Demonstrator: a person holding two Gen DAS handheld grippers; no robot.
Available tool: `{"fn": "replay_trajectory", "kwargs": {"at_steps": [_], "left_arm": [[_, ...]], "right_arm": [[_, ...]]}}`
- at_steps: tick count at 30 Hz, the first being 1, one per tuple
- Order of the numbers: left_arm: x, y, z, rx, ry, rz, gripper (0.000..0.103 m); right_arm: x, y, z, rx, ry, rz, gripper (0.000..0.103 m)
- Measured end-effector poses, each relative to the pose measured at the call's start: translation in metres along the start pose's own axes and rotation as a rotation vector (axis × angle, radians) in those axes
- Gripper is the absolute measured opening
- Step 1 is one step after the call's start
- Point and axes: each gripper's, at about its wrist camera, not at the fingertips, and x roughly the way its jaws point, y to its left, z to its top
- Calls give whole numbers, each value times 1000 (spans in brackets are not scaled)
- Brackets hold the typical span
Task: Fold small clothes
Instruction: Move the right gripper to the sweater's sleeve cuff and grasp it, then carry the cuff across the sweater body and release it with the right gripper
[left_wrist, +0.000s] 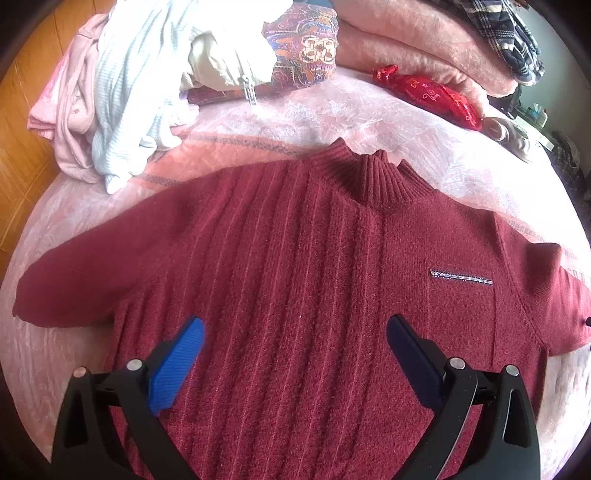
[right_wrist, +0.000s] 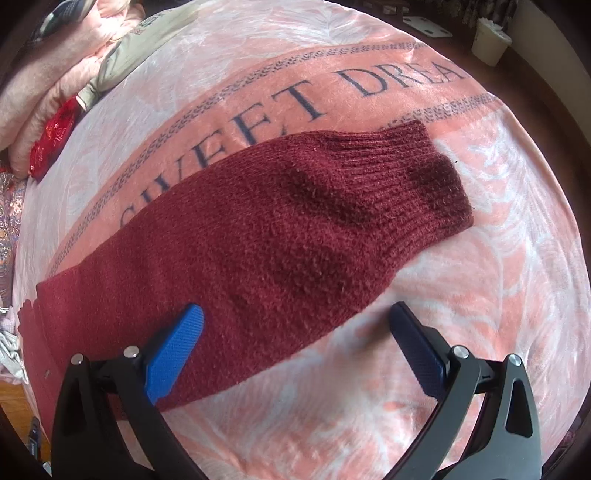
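A dark red knit sweater (left_wrist: 295, 277) lies flat, front up, on a pink blanket (left_wrist: 332, 122), collar at the far side, both sleeves spread out. A small zip pocket (left_wrist: 461, 277) sits on its chest. My left gripper (left_wrist: 295, 328) is open and empty, hovering over the sweater's body. The right wrist view shows one sleeve (right_wrist: 277, 240) stretched out to its ribbed cuff (right_wrist: 424, 177). My right gripper (right_wrist: 295, 317) is open and empty above the sleeve's near edge, left finger over the knit, right finger over the blanket (right_wrist: 461, 277).
A heap of pink and white clothes (left_wrist: 110, 92) lies at the far left. A patterned cushion (left_wrist: 303, 44), a folded pink blanket (left_wrist: 424, 40) and a red pouch (left_wrist: 432, 96) lie beyond the collar. A white cup (right_wrist: 489, 37) stands past the bed edge.
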Motion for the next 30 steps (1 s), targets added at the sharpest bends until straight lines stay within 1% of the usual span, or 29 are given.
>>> {"fn": "replay_trajectory", "kwargs": {"at_steps": [1,3,4,5,6,8,9,10,11,14,18,22,23,27,30], "left_arm": [[2,-3,-1,16,-4,14,99],[2,-7,-3,37,-15,32,99],[2,-9,-3,43,-22,36,99],[2,-10,-3,47,-25,38,99],[3,-11,-4,51,-25,42,99],[1,-12,-4,58,-37,47,99],[2,-12,-4,62,-39,52,99],[3,-11,-5,65,-39,58,99],[3,-10,-6,65,-41,63,99],[3,-1,-5,50,-39,71,99],[5,13,-2,31,-30,82,99],[10,28,0,9,-13,90,99],[12,32,0,5,-7,93,99],[13,46,1,-9,1,103,99],[12,53,1,-17,4,102,99]], "right_arm": [[2,-1,3,6,-4,7,100],[1,-4,4,10,-26,8,97],[-1,-6,5,13,-40,0,85],[-4,-8,7,16,-56,-1,71],[-7,-12,9,26,-68,10,65],[-12,-22,9,53,-86,57,31],[-15,-26,8,68,-93,89,24],[-17,-29,6,82,-98,126,12],[-18,-31,5,91,-107,138,11],[-29,-19,-4,59,-154,95,10],[-43,34,-15,-96,-213,-8,9],[-52,104,-35,-285,-256,-73,9],[-55,121,-42,-324,-263,-69,9],[-74,185,-77,-454,-285,-1,9],[-81,235,-113,-584,-287,39,9]]}}
